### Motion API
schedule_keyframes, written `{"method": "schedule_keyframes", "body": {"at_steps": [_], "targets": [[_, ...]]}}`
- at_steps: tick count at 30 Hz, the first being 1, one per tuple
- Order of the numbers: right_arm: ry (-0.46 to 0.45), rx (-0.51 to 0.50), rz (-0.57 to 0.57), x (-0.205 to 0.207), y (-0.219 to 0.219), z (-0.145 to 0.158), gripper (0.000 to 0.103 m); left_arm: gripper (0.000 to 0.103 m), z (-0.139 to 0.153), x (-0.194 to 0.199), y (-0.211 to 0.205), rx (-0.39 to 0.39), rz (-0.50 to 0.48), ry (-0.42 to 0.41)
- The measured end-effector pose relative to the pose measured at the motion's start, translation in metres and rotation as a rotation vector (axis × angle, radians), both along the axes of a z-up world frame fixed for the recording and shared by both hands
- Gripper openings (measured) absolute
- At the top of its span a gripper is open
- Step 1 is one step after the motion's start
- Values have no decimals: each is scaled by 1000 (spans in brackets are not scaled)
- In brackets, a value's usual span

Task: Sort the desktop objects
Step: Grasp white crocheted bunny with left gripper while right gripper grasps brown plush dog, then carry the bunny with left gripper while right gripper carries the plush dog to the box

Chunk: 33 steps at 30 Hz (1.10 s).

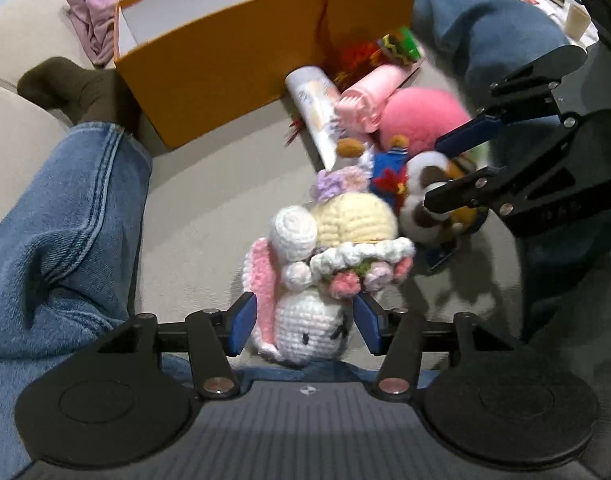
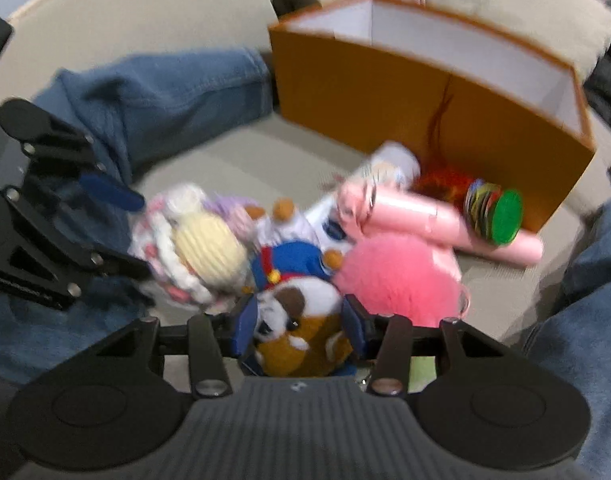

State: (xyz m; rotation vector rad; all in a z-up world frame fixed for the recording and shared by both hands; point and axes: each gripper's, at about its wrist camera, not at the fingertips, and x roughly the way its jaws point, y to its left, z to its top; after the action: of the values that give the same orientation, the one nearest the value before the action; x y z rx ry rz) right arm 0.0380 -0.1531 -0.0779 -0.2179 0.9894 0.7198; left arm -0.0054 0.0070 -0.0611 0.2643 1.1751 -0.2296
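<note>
I read this as the pick-up step of the sort, both claws over the toy pile on the beige cushion (image 1: 209, 208). My left gripper (image 1: 303, 322) has its jaws apart, straddling the head of the white crochet bunny (image 1: 305, 328); the pads sit just beside it, not pressing. My right gripper (image 2: 301, 326) brackets the brown-and-white plush dog (image 2: 301, 332); the blue pads look close against its sides, but with the blur I cannot tell whether they grip.

The pink pompom (image 2: 397, 276) lies at two o'clock from the dog, and the orange box (image 1: 225, 68), open, stands at twelve beyond the pile. Next, I judge, the left closes on the bunny, then lifts toward the box.
</note>
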Motion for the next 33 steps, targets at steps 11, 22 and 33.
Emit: {"method": "schedule_keyframes", "body": {"at_steps": [11,22,33], "targets": [[159,41,-45,11,10,-24,60,70,-26,19,9,-103,43,102],[79,31,-99,-6,24,5,55,52,-21,10,24,-184,197,83],[108,228,-261,32,45,29,54,51,18,23,73,-313,492,-46]]}}
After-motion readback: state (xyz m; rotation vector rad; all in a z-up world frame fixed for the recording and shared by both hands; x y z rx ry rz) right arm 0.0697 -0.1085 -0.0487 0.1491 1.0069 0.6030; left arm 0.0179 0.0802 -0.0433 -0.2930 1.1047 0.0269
